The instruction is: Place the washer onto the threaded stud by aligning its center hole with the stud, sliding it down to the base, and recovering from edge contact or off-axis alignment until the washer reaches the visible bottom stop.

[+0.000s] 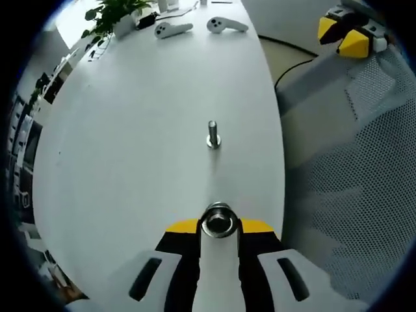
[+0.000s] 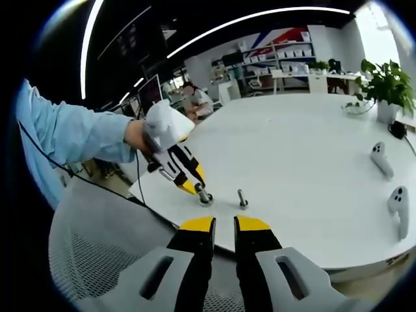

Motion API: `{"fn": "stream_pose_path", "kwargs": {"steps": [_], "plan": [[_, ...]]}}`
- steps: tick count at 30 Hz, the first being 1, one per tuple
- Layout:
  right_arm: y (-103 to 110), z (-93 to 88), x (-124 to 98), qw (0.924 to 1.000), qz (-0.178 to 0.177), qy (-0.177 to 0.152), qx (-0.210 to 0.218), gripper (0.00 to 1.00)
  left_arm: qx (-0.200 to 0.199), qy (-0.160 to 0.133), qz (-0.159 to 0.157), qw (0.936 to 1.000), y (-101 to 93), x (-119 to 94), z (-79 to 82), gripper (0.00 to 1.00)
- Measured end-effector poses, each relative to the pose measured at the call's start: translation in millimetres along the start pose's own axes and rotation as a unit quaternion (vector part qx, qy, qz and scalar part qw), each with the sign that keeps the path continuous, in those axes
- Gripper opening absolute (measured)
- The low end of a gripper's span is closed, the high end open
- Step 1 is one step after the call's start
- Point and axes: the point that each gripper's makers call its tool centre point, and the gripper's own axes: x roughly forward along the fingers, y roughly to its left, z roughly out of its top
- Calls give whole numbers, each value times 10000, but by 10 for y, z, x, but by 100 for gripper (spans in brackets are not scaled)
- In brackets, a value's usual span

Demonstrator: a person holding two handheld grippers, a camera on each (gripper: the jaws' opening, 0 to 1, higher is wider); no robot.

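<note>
- The shiny metal ring washer (image 1: pixel 218 221) sits clamped at the tips of the left hand-held gripper (image 1: pixel 219 227), short of the upright threaded steel stud (image 1: pixel 212 134) ahead on the white table (image 1: pixel 130 162).
- The right hand-held gripper (image 2: pixel 223 224) hangs nearly closed and empty, back from the stud.

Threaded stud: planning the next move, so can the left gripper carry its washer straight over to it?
Probably yes: bare table lies between the washer in the left gripper and the upright threaded stud.
</note>
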Motion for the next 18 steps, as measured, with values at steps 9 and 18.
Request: {"fn": "stream_pose_path", "kwargs": {"steps": [9,18], "plan": [[4,-2,1,10000,13,-2,4,14,-173,19,-74,9998,32,49,0,19],[6,1,-1,10000,19,-11,3,14,-228,9,-75,9997,10,42,12,19]]}}
